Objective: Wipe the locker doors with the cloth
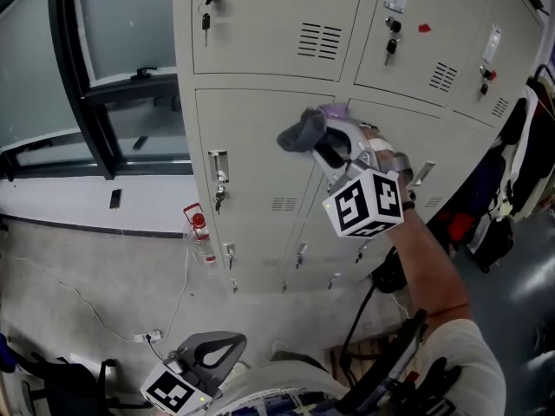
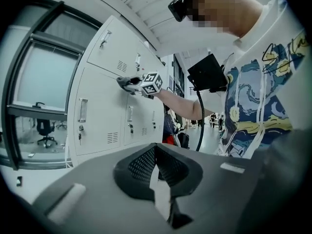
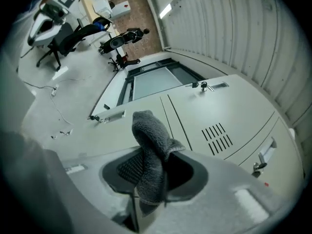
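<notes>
Beige lockers (image 1: 260, 146) fill the wall, with a window (image 1: 121, 33) at their left edge. The right gripper (image 1: 319, 143) has its jaws closed on a grey cloth (image 1: 301, 133), held up at a middle-row door, near its right edge and below its top edge; contact with the door cannot be confirmed. The left gripper (image 1: 212, 351) hangs low by the person's body, jaws together and empty. A bottle (image 1: 200, 232) stands at the locker base. Open floor (image 1: 87, 267) lies to the left.
</notes>
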A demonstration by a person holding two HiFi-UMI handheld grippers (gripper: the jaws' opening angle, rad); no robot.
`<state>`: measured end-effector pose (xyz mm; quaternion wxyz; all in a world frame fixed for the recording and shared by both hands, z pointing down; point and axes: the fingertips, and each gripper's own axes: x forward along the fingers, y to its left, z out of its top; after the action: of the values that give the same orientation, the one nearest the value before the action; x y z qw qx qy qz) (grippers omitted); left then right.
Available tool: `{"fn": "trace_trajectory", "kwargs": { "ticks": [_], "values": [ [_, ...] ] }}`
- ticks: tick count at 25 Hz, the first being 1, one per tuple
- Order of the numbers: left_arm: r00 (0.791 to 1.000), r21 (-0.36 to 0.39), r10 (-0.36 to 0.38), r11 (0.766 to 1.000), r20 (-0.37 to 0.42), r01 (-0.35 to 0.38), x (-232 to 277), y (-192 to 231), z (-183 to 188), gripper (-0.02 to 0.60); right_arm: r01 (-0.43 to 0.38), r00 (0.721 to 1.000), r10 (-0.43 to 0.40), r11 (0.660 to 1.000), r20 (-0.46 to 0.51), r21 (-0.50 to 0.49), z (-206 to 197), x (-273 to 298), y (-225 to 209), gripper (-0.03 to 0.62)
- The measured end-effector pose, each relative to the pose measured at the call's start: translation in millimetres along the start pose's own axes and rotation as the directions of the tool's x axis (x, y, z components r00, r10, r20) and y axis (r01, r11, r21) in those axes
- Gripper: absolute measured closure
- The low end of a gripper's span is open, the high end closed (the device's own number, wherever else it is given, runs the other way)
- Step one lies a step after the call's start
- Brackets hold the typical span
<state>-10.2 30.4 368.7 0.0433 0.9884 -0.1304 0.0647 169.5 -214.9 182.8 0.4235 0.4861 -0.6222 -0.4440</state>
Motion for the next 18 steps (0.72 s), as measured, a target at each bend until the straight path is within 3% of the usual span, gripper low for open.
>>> {"fn": "trace_trajectory", "kwargs": {
  "ticks": [7,14,18],
  "values": [
    [1.000,-0.025,0.006,1.000,0.023,-0.005,28.4,25.2,15.2,0.578,0.022,1.000,-0.022,0.999,-0.013,-0.047,-12.7,33.5,-16.3,0.480],
    [1.000,-0.024,0.004,1.000,0.025,-0.003,51.4,44.5,20.5,0.578,-0.011,1.000,0.011,1.000,0.000,0.000,-17.0,40.3,5.5,0.480],
    [1.000,-0.043,0.011,0.999,0.009,-0.011,60.7,51.2,19.0,0.578,-0.071,0.997,0.071,0.997,-0.016,0.031,-26.1,43.1,35.5,0.480]
  ]
}}
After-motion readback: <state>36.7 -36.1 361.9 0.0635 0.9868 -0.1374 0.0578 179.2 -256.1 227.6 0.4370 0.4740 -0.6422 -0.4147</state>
